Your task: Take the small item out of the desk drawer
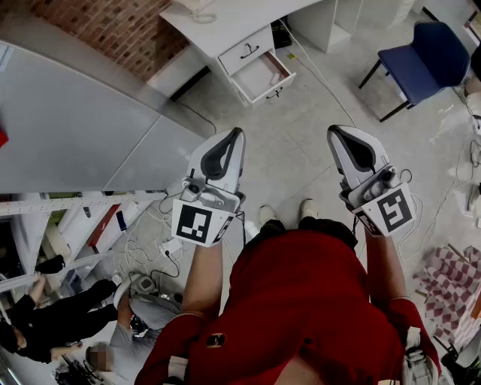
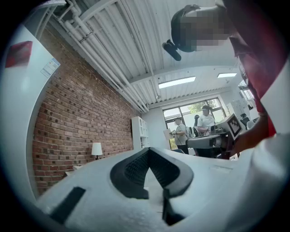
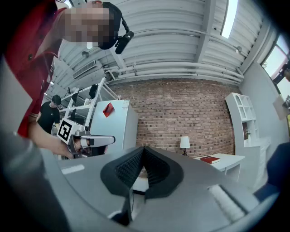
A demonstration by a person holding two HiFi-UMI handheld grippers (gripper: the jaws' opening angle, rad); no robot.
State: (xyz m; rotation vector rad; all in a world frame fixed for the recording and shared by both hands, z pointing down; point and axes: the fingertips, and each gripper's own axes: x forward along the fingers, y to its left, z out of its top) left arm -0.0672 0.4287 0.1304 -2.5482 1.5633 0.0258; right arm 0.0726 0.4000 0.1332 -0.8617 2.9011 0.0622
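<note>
Both claws empty, well away from the open drawer.
Your left gripper [image 1: 236, 135] and right gripper [image 1: 337, 133] are pressed together on nothing. The desk [image 1: 218, 21] has its lower drawer [image 1: 250, 89] pulled out, with a thin brown item [image 1: 276, 65] along its right wall.

A red book [image 3: 210, 159] lies on the white desk [image 3: 229, 161].

Held out in front, side by side, roughly level.
Left gripper [image 1: 234, 139] and right gripper [image 1: 340, 139] on bare forearms, fingers [image 2: 133, 170] of each pressed together.
</note>
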